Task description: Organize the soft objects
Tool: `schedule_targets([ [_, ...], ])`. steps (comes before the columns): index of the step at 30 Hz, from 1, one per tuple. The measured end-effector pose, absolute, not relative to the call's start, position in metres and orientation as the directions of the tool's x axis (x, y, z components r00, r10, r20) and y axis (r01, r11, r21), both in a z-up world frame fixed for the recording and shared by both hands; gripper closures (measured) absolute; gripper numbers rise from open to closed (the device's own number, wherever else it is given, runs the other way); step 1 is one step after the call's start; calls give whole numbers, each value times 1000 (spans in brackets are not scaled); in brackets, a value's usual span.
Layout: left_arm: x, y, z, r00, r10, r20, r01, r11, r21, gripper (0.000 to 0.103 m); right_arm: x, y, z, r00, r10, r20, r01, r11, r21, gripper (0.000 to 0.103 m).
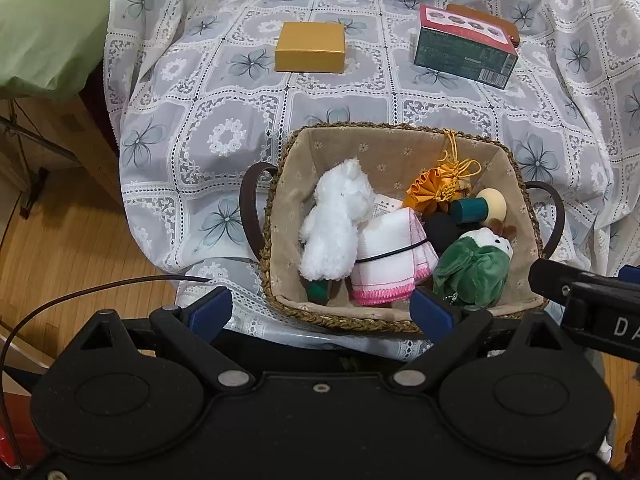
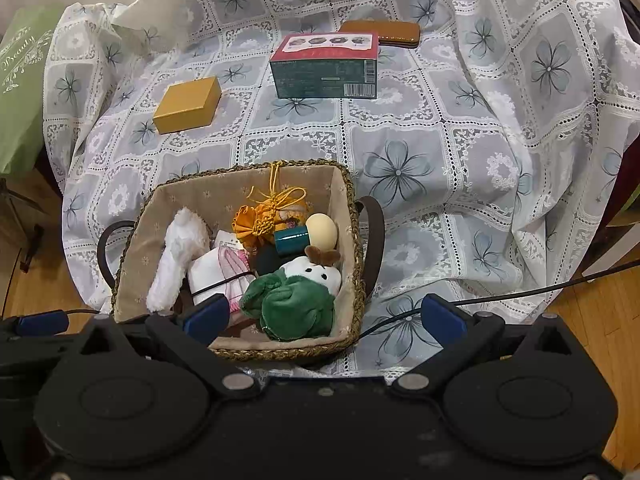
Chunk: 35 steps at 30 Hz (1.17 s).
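A woven basket [image 1: 320,322] [image 2: 280,354] with a beige lining sits at the near edge of the cloth-covered surface. In it lie a white plush toy [image 1: 336,224] [image 2: 176,256], a folded white and pink cloth [image 1: 390,260] [image 2: 216,270], a green plush [image 1: 472,270] [image 2: 292,304], an orange tasselled pouch [image 1: 434,188] [image 2: 260,220] and a teal and cream wooden piece [image 1: 478,206] [image 2: 308,234]. My left gripper [image 1: 322,312] is open and empty at the basket's near rim. My right gripper [image 2: 324,318] is open and empty, its left finger over the basket's near edge.
A yellow box [image 1: 310,48] [image 2: 188,104], a red and green carton [image 1: 466,46] [image 2: 326,66] and a brown wallet [image 2: 380,32] lie further back on the lace floral cloth [image 1: 224,128]. A green bag [image 1: 44,24] stands at the left. Wooden floor [image 1: 68,240] shows below.
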State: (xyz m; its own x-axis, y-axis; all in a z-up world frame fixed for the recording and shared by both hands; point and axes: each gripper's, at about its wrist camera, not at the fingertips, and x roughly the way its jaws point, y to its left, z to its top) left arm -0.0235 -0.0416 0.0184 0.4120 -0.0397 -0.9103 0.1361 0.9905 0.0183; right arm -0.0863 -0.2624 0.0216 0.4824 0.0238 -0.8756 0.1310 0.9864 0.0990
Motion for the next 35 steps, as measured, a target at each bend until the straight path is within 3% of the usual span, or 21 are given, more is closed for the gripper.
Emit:
schedule_targets([
  [35, -24, -40, 16, 401, -39, -915, 133, 991, 16, 11, -86, -262, 19, 472, 33, -881, 125, 987, 104, 0],
])
